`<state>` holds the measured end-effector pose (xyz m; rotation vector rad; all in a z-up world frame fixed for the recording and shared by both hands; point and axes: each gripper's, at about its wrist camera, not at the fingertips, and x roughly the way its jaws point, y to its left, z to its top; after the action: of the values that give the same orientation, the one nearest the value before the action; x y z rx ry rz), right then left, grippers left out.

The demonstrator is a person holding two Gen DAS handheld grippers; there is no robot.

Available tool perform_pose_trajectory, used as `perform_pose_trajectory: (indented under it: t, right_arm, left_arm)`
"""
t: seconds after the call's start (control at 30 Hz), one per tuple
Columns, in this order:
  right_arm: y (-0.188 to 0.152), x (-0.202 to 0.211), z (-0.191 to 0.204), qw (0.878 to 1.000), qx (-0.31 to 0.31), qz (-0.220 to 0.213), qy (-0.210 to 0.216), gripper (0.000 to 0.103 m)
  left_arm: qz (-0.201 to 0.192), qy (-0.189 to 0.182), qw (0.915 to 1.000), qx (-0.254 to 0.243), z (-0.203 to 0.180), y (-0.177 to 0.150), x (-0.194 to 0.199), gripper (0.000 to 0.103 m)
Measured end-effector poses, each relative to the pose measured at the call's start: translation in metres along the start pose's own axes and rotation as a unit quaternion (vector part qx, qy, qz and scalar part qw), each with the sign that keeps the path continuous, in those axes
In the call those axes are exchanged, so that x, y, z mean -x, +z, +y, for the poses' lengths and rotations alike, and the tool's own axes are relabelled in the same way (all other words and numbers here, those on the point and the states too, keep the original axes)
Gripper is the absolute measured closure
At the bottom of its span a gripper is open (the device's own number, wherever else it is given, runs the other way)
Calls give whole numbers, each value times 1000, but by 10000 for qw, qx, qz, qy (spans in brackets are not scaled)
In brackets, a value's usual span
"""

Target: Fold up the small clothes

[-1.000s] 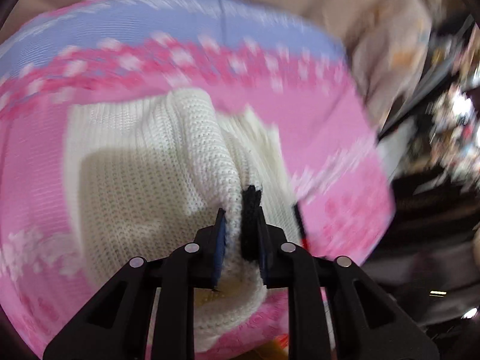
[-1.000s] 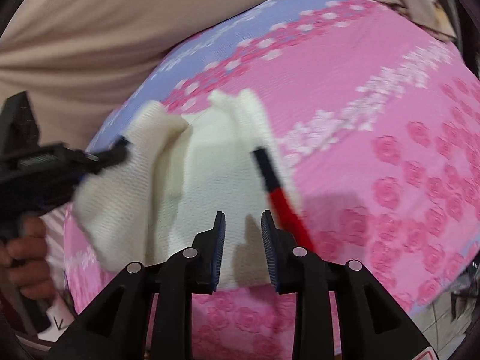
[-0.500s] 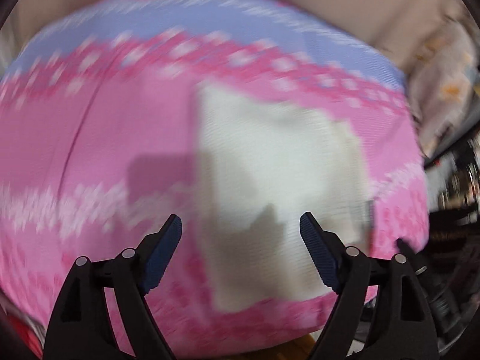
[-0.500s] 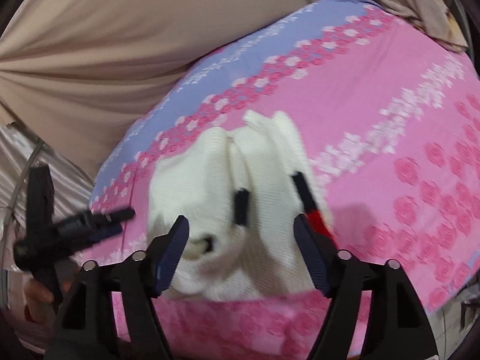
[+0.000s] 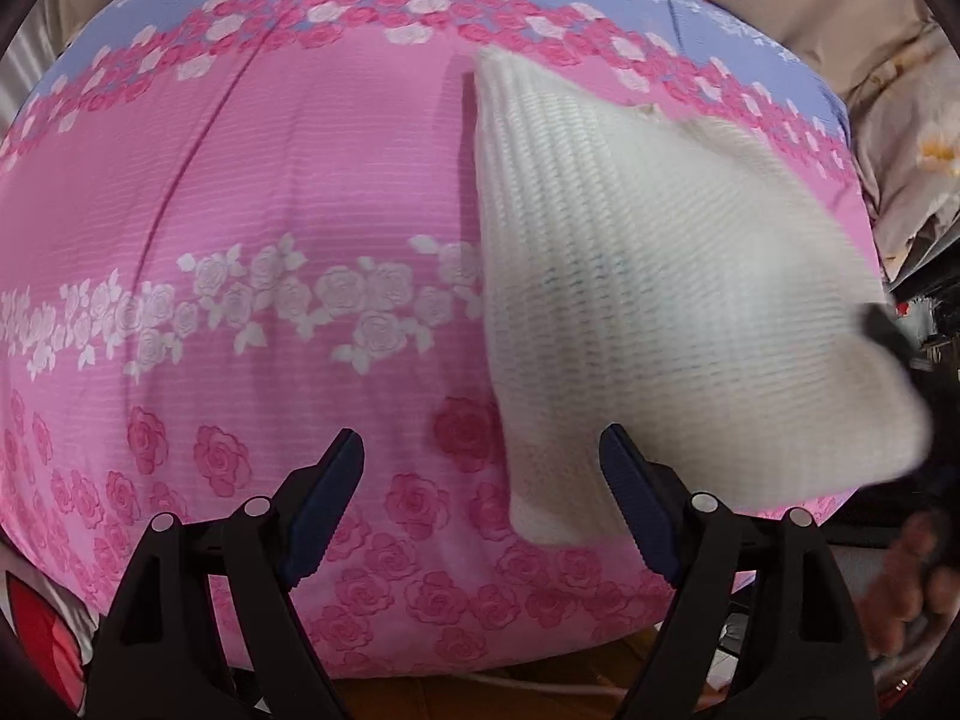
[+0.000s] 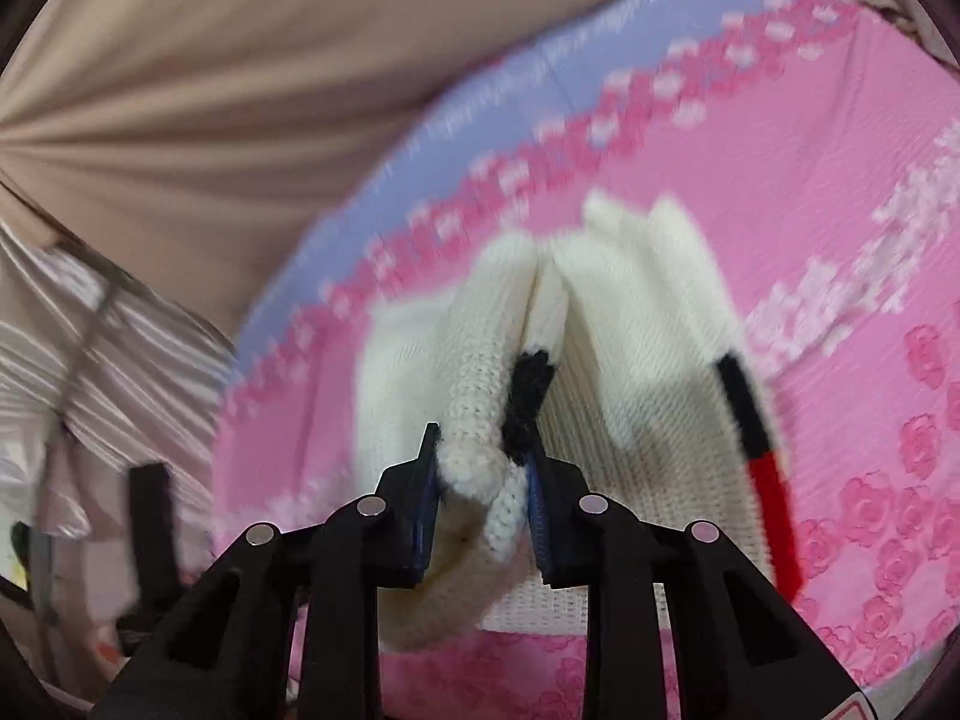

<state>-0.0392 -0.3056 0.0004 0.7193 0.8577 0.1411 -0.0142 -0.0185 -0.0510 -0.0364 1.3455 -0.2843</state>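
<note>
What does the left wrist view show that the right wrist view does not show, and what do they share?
Only the left wrist view shows the left gripper, jaws open and empty, and a white rose band on the bedsheet.

Only the right wrist view shows the right gripper, jaws shut on a bunched fold of the white knit garment, plus its black and red trim.

Both show the garment lying on the pink floral bedsheet.
</note>
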Motion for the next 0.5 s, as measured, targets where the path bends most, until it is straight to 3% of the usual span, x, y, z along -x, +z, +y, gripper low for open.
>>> perform_pose_trajectory:
  t: [0.07, 0.17, 0.27, 0.33, 0.43, 0.5]
  right_arm:
    - [-6, 10, -14, 9987, 189, -74, -473, 78]
    - [-22, -29, -54, 9889, 472, 768, -1184, 76]
    - [-25, -35, -67, 9920, 589, 892, -671, 69]
    - [-24, -31, -64, 9893, 939, 915, -641, 68]
    - [-20, -21, -63, 9868, 980, 1156, -579, 62]
    - [-17, -9, -59, 9881, 884, 1157, -502, 49]
  left_arm:
    - [93, 52, 9999, -67, -8, -1, -11, 25]
    - [364, 177, 9991, -120, -24, -5, -38, 25]
    - [270, 462, 9985, -138, -38, -12, -51, 23]
    - [92, 643, 9979, 49, -40, -17, -51, 21]
    - [51, 628, 9963, 578, -36, -22, -37, 22]
    - [-70, 531, 9964, 662, -35, -25, -25, 22]
